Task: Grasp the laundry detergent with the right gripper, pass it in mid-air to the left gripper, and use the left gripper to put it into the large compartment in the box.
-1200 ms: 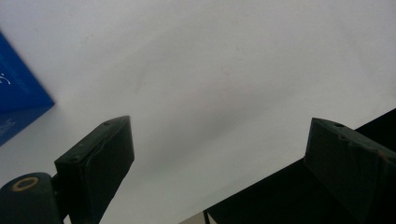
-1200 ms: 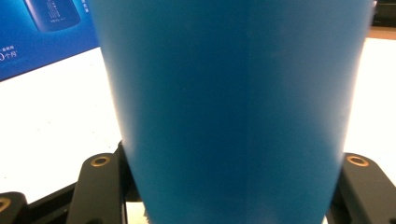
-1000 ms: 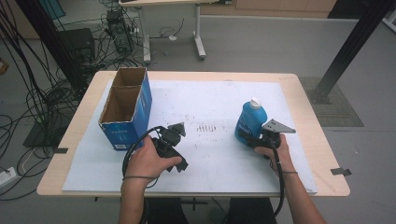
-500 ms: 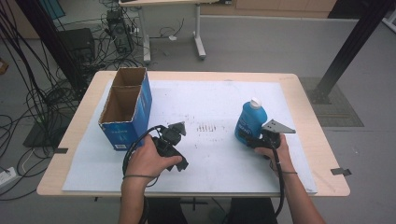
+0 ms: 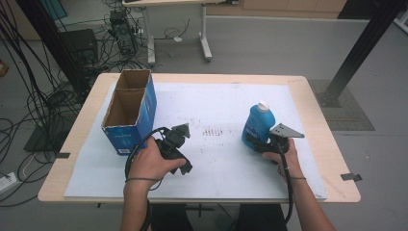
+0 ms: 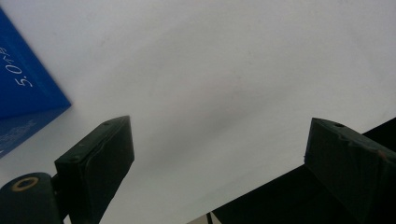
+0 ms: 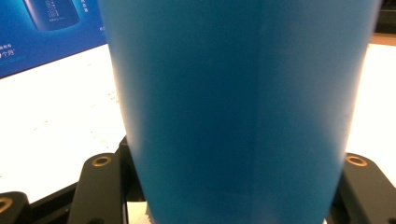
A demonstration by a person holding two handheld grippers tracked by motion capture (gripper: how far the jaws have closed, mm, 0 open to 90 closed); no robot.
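Bottle [image 7: 243, 112] up close between right hand-held gripper [image 5: 262, 144] jaws — white cap [image 5: 262, 105] from above

The blue bottle [image 5: 257, 126] looks like smooth plastic with a soft shine, and its white cap [image 5: 262, 104] looks like plastic too. The box [image 5: 129, 114] is cardboard, brown and dull inside, shiny blue outside. The surface [image 5: 317, 101] has a pale wood edge under a matt white sheet [image 5: 216, 103]. Each claw looks like dull black plastic.
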